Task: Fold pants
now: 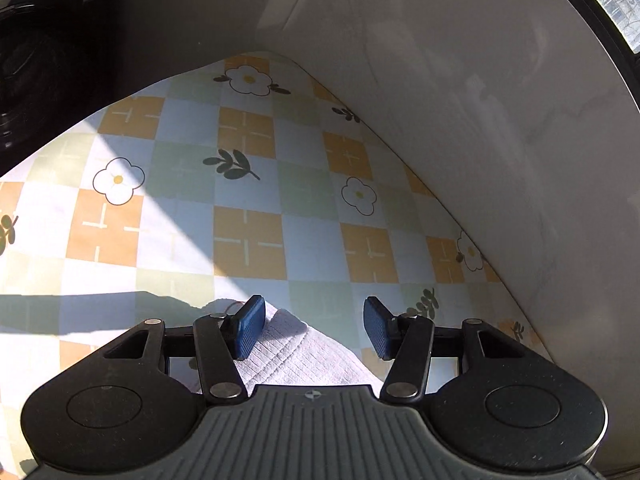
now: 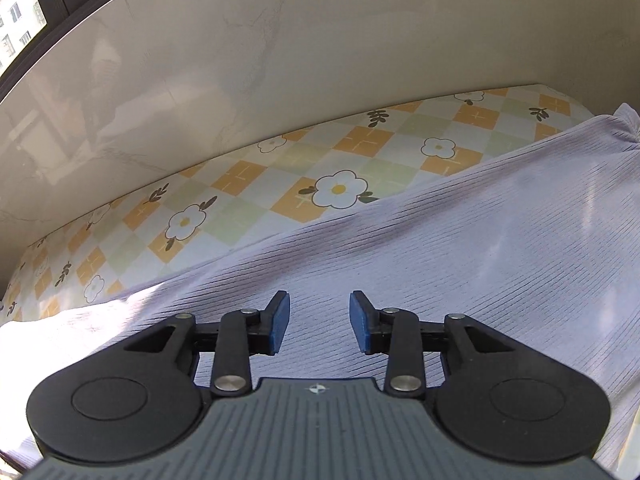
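The pants (image 2: 460, 248) are pale lilac ribbed fabric, spread flat over the checked flower-print tablecloth (image 2: 248, 184). In the right wrist view they fill the lower right half of the picture. My right gripper (image 2: 319, 322) hovers over them, open, its blue pads apart with nothing gripped. In the left wrist view only a corner of the pants (image 1: 296, 354) shows, lying under my left gripper (image 1: 314, 328). That gripper is open too, its jaws wide, and the cloth lies below them, not pinched.
A pale glossy wall (image 1: 460, 100) runs along the table's far edge. A dark appliance (image 1: 44, 60) stands beyond the table's left end. A window (image 2: 24, 12) sits above the wall. Sunlight and shadow bands cross the tablecloth (image 1: 248, 184).
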